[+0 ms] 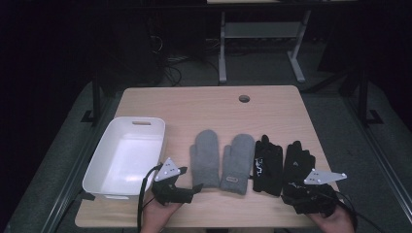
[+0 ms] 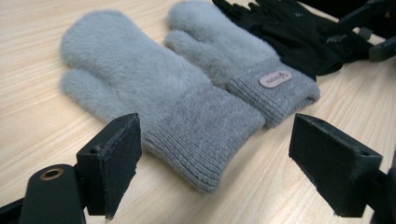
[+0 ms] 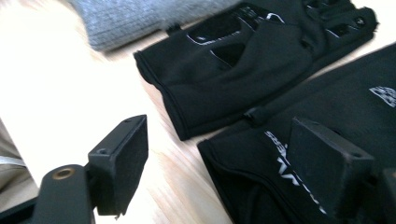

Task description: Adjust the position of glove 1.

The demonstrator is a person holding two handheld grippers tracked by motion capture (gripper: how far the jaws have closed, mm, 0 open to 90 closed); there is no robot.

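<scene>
Two grey mittens lie side by side on the wooden table point(image 1: 204, 107), the left mitten point(image 1: 205, 155) point(image 2: 135, 79) beside the right mitten point(image 1: 238, 162) point(image 2: 224, 46), which has a small label on its cuff. To their right lie two black gloves, one point(image 1: 267, 165) point(image 3: 243, 65) next to the mittens and one point(image 1: 297, 160) point(image 3: 336, 107) farther right. My left gripper point(image 1: 195, 187) point(image 2: 217, 156) is open, with its jaws just short of the left mitten's cuff. My right gripper point(image 1: 294, 194) point(image 3: 219, 158) is open low over the right black glove's cuff.
A white plastic bin point(image 1: 97, 170) with nothing in it stands at the table's left, close to my left hand. A round cable hole point(image 1: 244, 98) sits near the far edge. Desk legs and cables stand on the dark floor beyond.
</scene>
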